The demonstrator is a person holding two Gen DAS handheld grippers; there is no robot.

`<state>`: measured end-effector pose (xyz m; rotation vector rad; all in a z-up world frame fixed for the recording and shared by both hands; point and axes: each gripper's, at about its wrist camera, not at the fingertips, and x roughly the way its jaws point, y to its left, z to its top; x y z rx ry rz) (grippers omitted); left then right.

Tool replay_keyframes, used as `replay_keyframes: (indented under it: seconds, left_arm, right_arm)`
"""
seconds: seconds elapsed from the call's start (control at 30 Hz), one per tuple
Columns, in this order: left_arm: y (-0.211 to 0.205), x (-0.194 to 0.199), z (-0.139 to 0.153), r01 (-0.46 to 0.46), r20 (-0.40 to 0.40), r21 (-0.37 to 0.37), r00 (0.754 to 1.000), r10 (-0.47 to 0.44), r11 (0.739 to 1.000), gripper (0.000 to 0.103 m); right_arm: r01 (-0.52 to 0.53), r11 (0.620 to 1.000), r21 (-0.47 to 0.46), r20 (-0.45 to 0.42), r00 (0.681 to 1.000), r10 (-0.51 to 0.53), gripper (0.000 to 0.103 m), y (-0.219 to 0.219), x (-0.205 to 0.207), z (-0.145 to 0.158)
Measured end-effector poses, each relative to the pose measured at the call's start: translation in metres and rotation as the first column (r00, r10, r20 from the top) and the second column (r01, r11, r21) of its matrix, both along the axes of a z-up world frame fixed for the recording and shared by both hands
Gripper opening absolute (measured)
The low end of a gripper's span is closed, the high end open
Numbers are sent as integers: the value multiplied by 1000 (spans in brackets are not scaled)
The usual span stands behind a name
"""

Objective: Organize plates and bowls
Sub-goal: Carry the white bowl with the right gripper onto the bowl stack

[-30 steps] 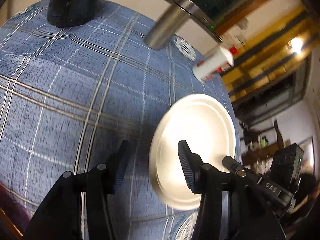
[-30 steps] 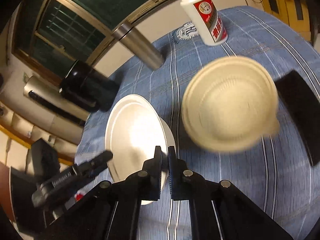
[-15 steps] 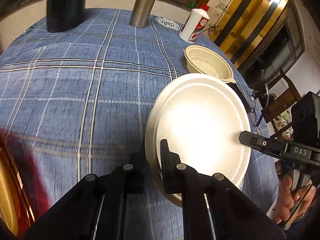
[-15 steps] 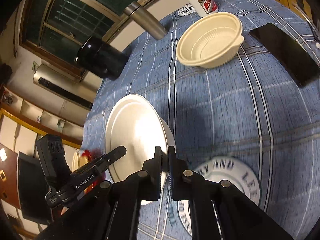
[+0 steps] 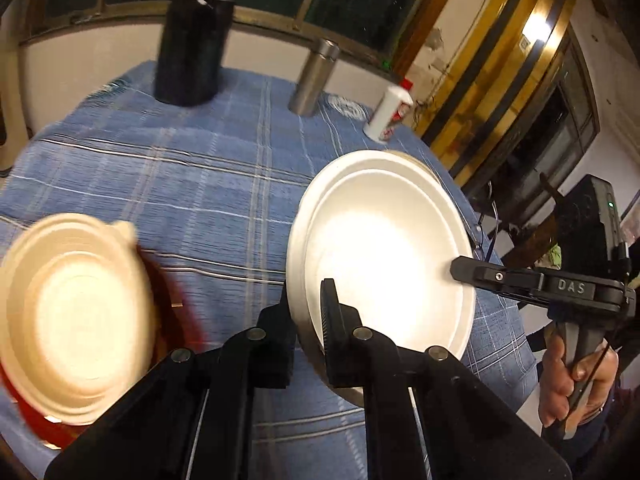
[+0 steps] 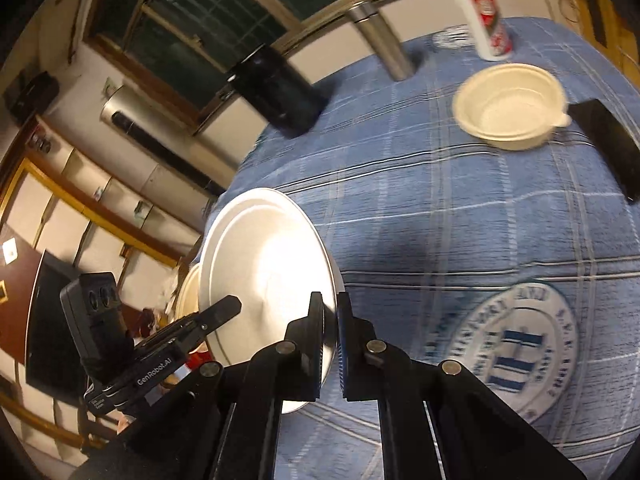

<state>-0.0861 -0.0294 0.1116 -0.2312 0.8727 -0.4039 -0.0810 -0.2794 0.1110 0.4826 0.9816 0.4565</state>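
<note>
warm dim light, plate (image 5: pixel 384 264) glare, motion blur

tablecloth (image 5: pixel 208 184): woven blue checked cloth, matt
plate (image 5: pixel 384 264): white, smooth, faintly glossy, perhaps foam or moulded pulp
bowl (image 6: pixel 512 106): cream, matt, disposable-looking
flask (image 6: pixel 380 40): brushed metal
bottle (image 6: pixel 486 20): glossy white
gripper fingers (image 5: pixel 330 312): matt black plastic, ribbed pads

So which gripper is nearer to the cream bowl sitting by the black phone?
Right. The right gripper views that bowl across the tablecloth; the left gripper clamps the white plate's opposite rim, farther away.
</note>
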Motion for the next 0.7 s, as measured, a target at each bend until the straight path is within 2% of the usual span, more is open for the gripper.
replay_keyframes:
  seconds: [0.2, 0.37, 0.57, 0.7]
  left_arm:
    - [66, -13, 7, -104, 17, -33, 994, 104, 994, 9]
    - [120, -22, 6, -215, 29, -51, 976, 217, 975, 9]
    - [173, -22, -12, -308, -5, -71, 951, 309, 949, 9]
    - [186, -22, -27, -339, -29, -75, 941, 338, 938, 9]
  right_arm:
    - [-109, 994, 15, 13, 994, 109, 6, 63, 7, 17]
    - [-197, 980, 4, 21, 980, 197, 6, 129, 13, 24]
    - [-255, 967, -6, -30, 967, 255, 6, 186, 28, 9]
    - [-268, 963, -35, -59, 962, 266, 6, 206, 36, -6]
